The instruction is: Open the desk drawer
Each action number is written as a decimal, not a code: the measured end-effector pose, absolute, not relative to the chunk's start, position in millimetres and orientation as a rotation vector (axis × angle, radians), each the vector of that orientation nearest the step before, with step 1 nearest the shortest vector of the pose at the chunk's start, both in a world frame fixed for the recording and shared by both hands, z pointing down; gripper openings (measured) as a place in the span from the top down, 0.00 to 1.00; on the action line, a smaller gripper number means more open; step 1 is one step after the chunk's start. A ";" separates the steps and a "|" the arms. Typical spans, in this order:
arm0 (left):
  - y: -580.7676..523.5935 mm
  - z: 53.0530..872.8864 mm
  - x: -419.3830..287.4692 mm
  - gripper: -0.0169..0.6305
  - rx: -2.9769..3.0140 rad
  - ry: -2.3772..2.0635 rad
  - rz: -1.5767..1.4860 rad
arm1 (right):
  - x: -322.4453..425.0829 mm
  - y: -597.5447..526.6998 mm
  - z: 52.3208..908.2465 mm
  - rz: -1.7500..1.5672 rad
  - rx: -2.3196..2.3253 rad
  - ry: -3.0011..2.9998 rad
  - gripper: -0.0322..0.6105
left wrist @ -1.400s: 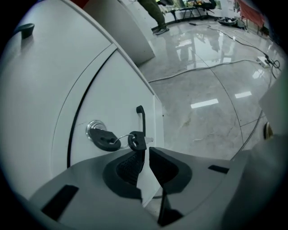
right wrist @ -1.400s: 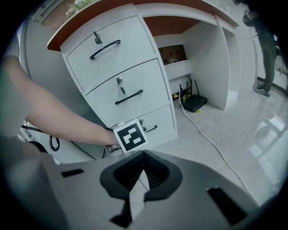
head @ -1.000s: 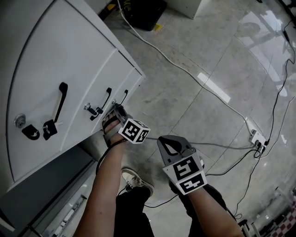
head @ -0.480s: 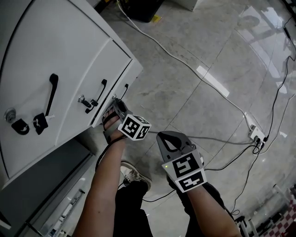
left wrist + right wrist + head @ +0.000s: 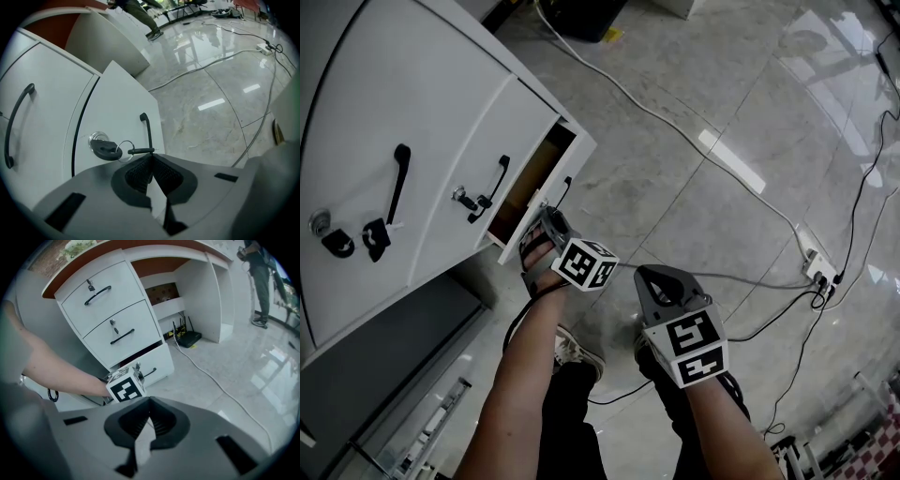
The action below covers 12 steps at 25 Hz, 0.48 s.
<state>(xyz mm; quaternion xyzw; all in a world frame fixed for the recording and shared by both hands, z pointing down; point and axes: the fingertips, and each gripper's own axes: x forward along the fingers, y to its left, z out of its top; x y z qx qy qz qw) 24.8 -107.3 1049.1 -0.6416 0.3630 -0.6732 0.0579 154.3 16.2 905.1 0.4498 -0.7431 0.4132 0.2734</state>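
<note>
The white desk unit has three drawers, and the bottom drawer (image 5: 530, 173) stands pulled out a little, showing its brown inside. My left gripper (image 5: 546, 216) is shut on the lower end of that drawer's black handle (image 5: 148, 131). A key with a ring (image 5: 105, 149) sits in the drawer's lock beside the handle. In the right gripper view the bottom drawer (image 5: 154, 363) juts out below the middle drawer (image 5: 123, 336) and the top drawer (image 5: 99, 294). My right gripper (image 5: 661, 284) hangs over the floor to the right, shut and holding nothing.
A white cable (image 5: 675, 122) runs across the glossy floor to a power strip (image 5: 821, 275) with black cords. A black box (image 5: 190, 338) lies under the desk. A person (image 5: 260, 282) stands far right. My shoe (image 5: 572, 352) is below the left arm.
The bottom drawer has slid out from flush, opening a gap that shows its inside. My left gripper came back with the handle. The right gripper shifted slightly right.
</note>
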 end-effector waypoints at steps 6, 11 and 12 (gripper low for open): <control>-78.0 1047.6 39.2 0.96 -1.973 1.074 -2.042 | 153.3 26.4 901.7 1.122 1.215 -2.002 0.93; -64.8 1045.8 50.0 0.96 -1.989 1.085 -2.048 | 167.5 33.8 903.9 1.129 1.238 -1.962 0.93; -61.8 1045.4 52.3 0.96 -1.993 1.085 -2.048 | 169.0 35.2 904.2 1.125 1.238 -1.957 0.93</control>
